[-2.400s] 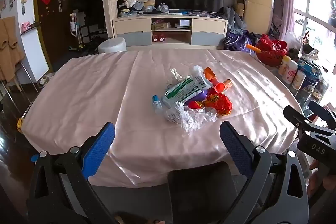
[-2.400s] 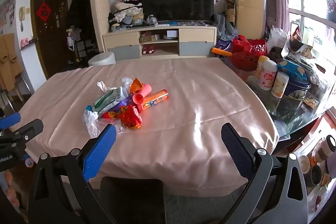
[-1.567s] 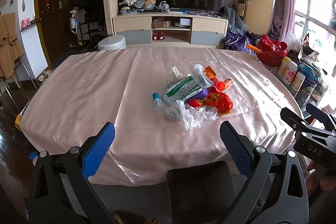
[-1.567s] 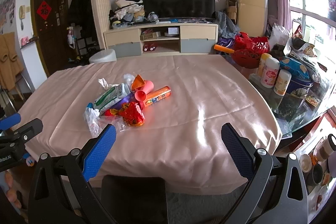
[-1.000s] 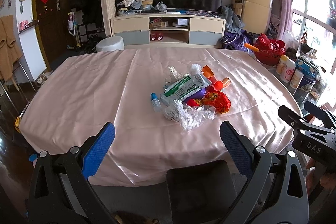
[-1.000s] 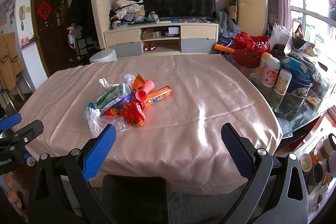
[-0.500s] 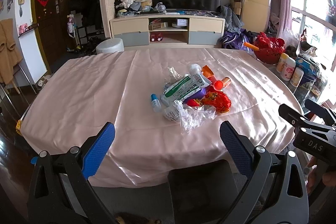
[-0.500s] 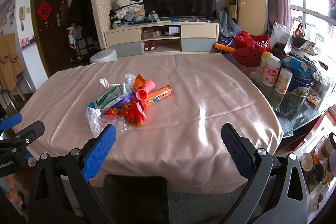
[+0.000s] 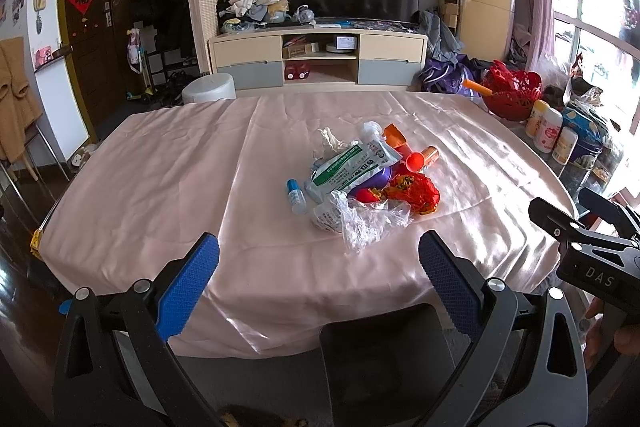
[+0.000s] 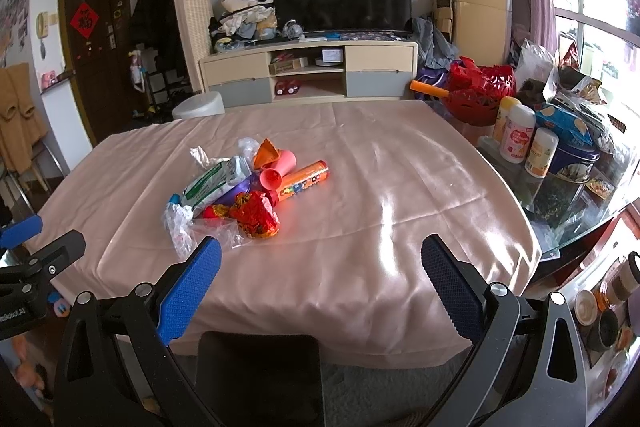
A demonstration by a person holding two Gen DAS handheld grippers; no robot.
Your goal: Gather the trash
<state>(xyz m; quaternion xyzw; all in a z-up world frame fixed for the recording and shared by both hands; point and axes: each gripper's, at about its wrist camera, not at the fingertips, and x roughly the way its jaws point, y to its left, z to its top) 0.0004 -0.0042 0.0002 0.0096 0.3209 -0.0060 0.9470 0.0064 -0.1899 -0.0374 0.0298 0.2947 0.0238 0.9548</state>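
Note:
A heap of trash lies mid-table on the pink cloth. It holds a white and green packet, a crumpled red wrapper, clear plastic film, an orange tube, a pink cup and a small blue-capped bottle. My left gripper hangs open short of the table's near edge. My right gripper is open too, right of the heap, empty.
Bottles and tins and a red basket crowd a glass side table at the right. A dark chair back stands below each gripper. A white bin sits beyond the far-left corner; a TV cabinet lines the back wall.
Both grippers have stayed open and drifted only slightly. The trash heap has not moved.

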